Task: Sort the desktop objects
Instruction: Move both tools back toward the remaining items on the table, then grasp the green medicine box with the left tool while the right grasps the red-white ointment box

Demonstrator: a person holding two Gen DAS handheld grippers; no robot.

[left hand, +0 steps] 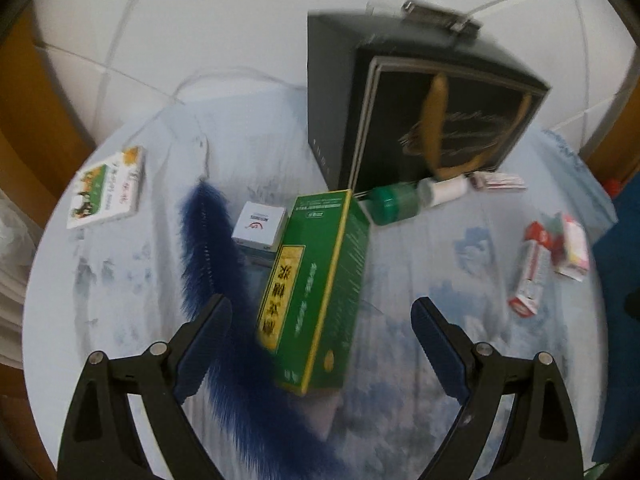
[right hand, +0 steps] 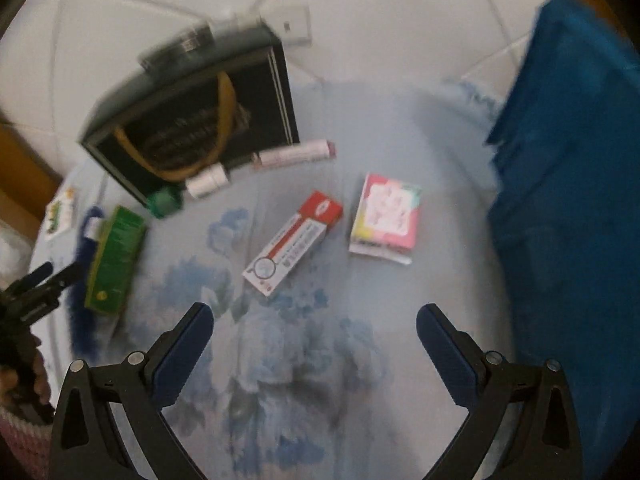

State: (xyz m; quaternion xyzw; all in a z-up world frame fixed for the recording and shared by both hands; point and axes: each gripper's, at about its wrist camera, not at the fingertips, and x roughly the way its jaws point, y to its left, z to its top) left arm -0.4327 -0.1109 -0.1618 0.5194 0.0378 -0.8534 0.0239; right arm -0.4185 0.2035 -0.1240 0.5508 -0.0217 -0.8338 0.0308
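Observation:
My left gripper (left hand: 320, 312) is open above a long green box (left hand: 316, 288) that lies between its fingers on the round table. A blue fur strip (left hand: 212, 248) runs under the left finger. A small white box (left hand: 260, 226) and a green-capped bottle (left hand: 404, 198) lie beyond. My right gripper (right hand: 314, 320) is open and empty over the tablecloth, short of a red-and-white box (right hand: 294, 242) and a pink packet (right hand: 386, 214). The green box also shows in the right wrist view (right hand: 114, 258), with the left gripper (right hand: 40, 280) beside it.
A black gift bag (left hand: 420, 108) with gold handles lies at the back of the table (right hand: 420, 128). A green-white card box (left hand: 108, 190) sits at the left edge. A blue cloth-covered thing (right hand: 572, 200) stands at the right. A pink tube (right hand: 296, 154) lies by the bag.

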